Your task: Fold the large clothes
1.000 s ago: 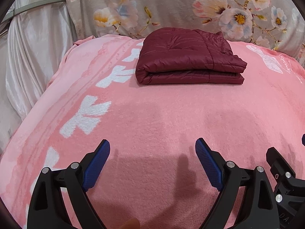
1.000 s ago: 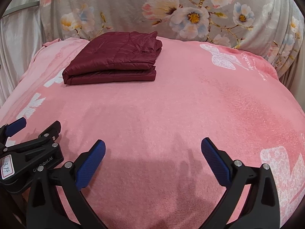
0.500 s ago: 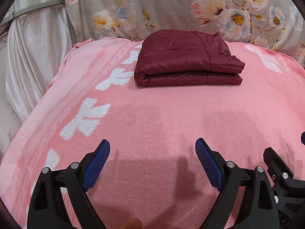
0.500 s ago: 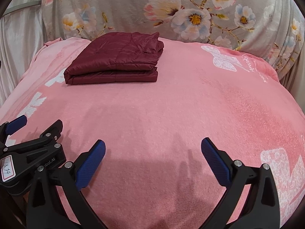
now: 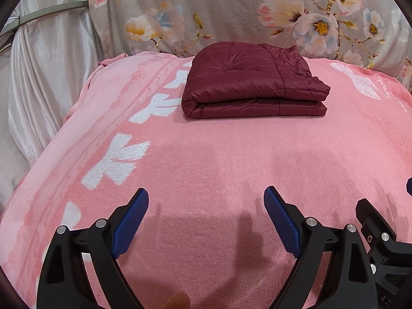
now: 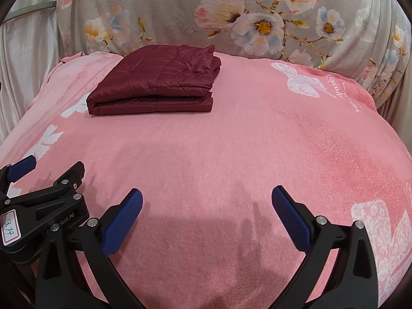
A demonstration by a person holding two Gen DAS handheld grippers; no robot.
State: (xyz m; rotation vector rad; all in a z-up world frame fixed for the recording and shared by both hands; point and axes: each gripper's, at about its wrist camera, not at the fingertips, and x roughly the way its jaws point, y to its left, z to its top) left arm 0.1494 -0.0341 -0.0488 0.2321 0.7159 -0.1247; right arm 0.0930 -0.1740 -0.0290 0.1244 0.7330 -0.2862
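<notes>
Nearest, the left gripper (image 5: 206, 198) and right gripper (image 6: 207, 198) hover side by side over the pink blanket (image 5: 219, 170) — both spread wide, holding nothing. Far back lies the folded maroon jacket (image 5: 252, 82), long axis crosswise, fold towards the left. Only the left view shows a fingertip (image 5: 177, 301).

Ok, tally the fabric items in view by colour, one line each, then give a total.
Maroon: 1, the folded quilted jacket lying on the blanket.
Pink: 1, the fleece blanket with white bows.
Grey floral: 1, the flowered cloth behind the bed.
White: 1, the satin drape at the left.
Total: 4
</notes>
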